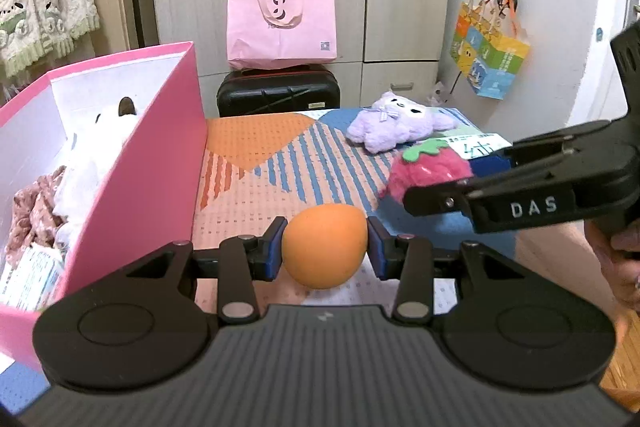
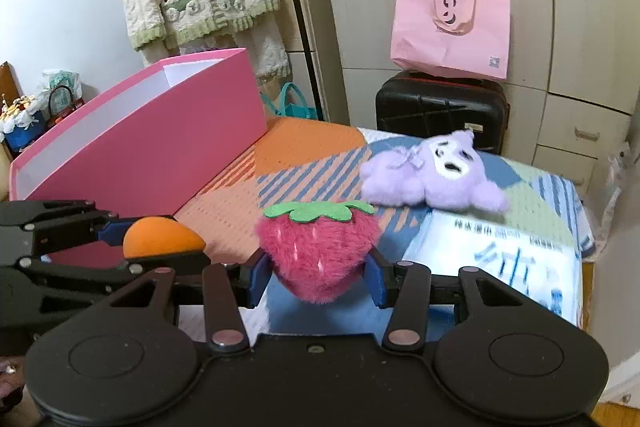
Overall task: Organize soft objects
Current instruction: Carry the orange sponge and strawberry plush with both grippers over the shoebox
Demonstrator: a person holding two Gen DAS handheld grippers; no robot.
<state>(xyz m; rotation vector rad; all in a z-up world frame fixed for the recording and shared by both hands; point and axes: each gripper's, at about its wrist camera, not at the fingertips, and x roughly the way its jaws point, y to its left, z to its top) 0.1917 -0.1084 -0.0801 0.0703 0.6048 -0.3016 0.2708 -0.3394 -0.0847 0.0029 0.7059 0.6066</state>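
Orange and smooth, the foam ball sits pinched in the left gripper's jaws, while the right gripper's jaws squeeze a fuzzy pink strawberry plush, its underside hidden.

Each hand-held gripper is matte black plastic with blue pads, silver pivot screws, round side discs; one bears white "DAS" lettering.

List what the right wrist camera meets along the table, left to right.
Pink box → orange ball in the left gripper → strawberry plush in the right gripper → purple plush.
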